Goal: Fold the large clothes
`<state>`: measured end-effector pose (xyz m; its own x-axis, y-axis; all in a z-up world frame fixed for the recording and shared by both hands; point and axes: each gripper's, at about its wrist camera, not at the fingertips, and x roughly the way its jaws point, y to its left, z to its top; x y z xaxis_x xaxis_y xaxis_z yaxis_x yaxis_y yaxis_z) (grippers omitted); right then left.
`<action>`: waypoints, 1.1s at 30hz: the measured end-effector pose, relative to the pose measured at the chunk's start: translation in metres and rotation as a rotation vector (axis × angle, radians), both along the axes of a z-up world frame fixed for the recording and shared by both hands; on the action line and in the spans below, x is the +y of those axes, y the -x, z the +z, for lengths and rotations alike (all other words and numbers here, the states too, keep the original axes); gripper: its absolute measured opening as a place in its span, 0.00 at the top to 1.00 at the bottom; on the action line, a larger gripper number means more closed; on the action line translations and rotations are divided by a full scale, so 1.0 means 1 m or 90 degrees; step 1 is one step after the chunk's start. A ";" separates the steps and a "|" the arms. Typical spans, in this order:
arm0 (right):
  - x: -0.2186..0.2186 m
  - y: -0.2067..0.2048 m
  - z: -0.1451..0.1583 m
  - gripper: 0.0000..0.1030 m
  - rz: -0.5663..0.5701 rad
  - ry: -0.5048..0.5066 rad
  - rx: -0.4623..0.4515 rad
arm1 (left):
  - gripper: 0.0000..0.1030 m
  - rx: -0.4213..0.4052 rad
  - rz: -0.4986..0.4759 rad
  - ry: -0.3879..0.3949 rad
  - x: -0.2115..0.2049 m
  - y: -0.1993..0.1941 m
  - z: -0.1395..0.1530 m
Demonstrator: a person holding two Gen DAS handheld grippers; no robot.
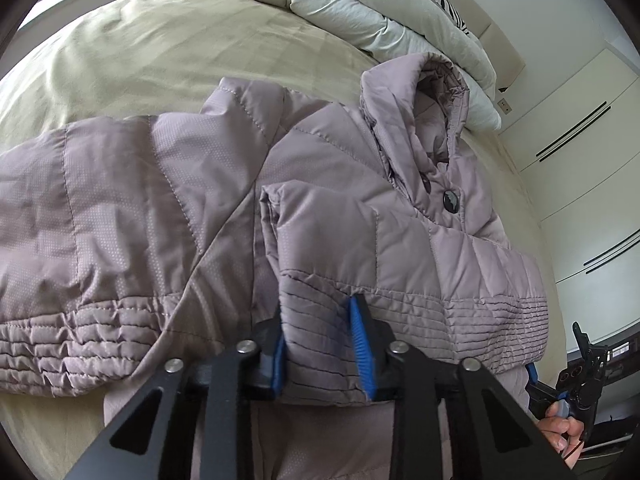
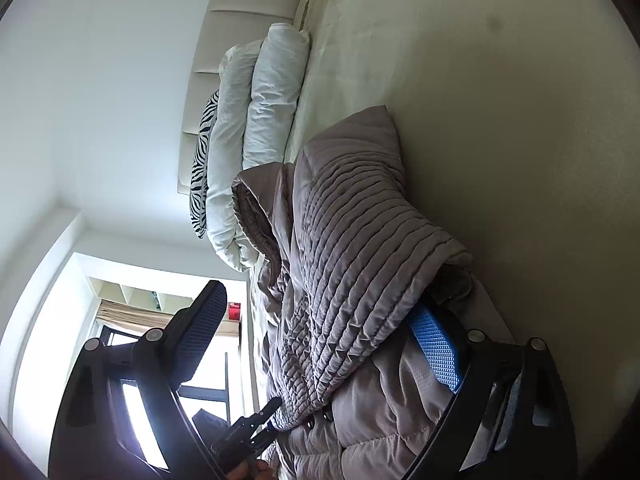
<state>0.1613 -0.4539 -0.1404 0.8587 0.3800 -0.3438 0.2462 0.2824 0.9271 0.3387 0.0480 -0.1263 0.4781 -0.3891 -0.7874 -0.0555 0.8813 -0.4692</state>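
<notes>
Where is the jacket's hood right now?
In the left wrist view the hood stands at upper right, at the jacket's far end on the bed, just short of the rolled white duvet.

Soft daylight, the window (image 2: 132, 360) blown out with glare, sharp centres, heavy fisheye bending and dark vignetted corners

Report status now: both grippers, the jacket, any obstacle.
Left gripper shut on puffer jacket hem. Right gripper open, jacket fabric between jaws. Folded duvet beyond hood, apart.

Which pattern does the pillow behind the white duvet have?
The pillow has black and white zebra stripes, seen best in the right wrist view.
</notes>
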 end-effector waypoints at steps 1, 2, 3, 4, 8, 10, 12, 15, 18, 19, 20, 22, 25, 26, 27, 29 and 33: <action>0.000 0.001 0.000 0.12 0.001 -0.001 -0.002 | 0.80 -0.007 -0.003 -0.002 0.002 0.000 0.004; 0.000 0.002 0.000 0.12 0.001 -0.001 -0.003 | 0.82 -0.019 0.001 -0.006 0.004 0.000 0.010; 0.000 0.002 0.001 0.12 0.002 -0.003 -0.005 | 0.82 -0.032 0.013 -0.004 0.009 0.000 0.017; 0.000 0.003 0.001 0.11 0.002 -0.007 -0.007 | 0.83 -0.043 0.030 0.010 0.018 -0.001 0.023; 0.003 0.002 0.005 0.11 0.003 -0.035 -0.019 | 0.83 -0.080 0.080 0.069 0.052 -0.001 0.051; 0.009 -0.001 0.006 0.10 0.007 -0.047 -0.019 | 0.83 -0.091 0.085 0.081 0.061 -0.001 0.061; 0.017 -0.006 0.008 0.10 0.014 -0.048 -0.010 | 0.83 -0.099 0.091 0.079 0.067 -0.001 0.068; 0.025 -0.014 0.008 0.10 0.025 -0.035 0.019 | 0.83 -0.100 0.103 0.079 0.076 0.000 0.069; 0.028 -0.018 0.006 0.10 0.040 -0.038 0.042 | 0.83 -0.096 0.117 0.085 0.084 0.001 0.063; 0.028 -0.018 0.006 0.10 0.042 -0.049 0.040 | 0.83 -0.095 0.120 0.086 0.086 0.001 0.061; 0.029 -0.017 0.008 0.10 0.044 -0.061 0.034 | 0.84 -0.095 0.125 0.087 0.087 0.001 0.060; 0.033 -0.018 0.013 0.10 0.055 -0.067 0.027 | 0.84 -0.098 0.132 0.093 0.089 0.002 0.058; 0.045 -0.029 0.016 0.10 0.095 -0.030 0.056 | 0.84 -0.101 0.134 0.097 0.090 0.003 0.057; 0.049 -0.034 0.015 0.10 0.112 -0.010 0.076 | 0.84 -0.101 0.134 0.098 0.090 0.003 0.058; 0.052 -0.038 0.012 0.10 0.120 0.008 0.093 | 0.84 -0.102 0.133 0.096 0.090 0.002 0.058; 0.049 -0.039 0.008 0.10 0.095 0.051 0.108 | 0.84 -0.099 0.133 0.093 0.089 0.003 0.058; 0.016 -0.029 -0.006 0.11 -0.006 0.020 0.068 | 0.83 -0.074 0.122 0.085 0.081 -0.002 0.043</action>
<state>0.1898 -0.4384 -0.1459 0.8202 0.3597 -0.4449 0.3458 0.3079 0.8864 0.3406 0.1294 -0.0836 0.6376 -0.3795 -0.6704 -0.1550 0.7893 -0.5941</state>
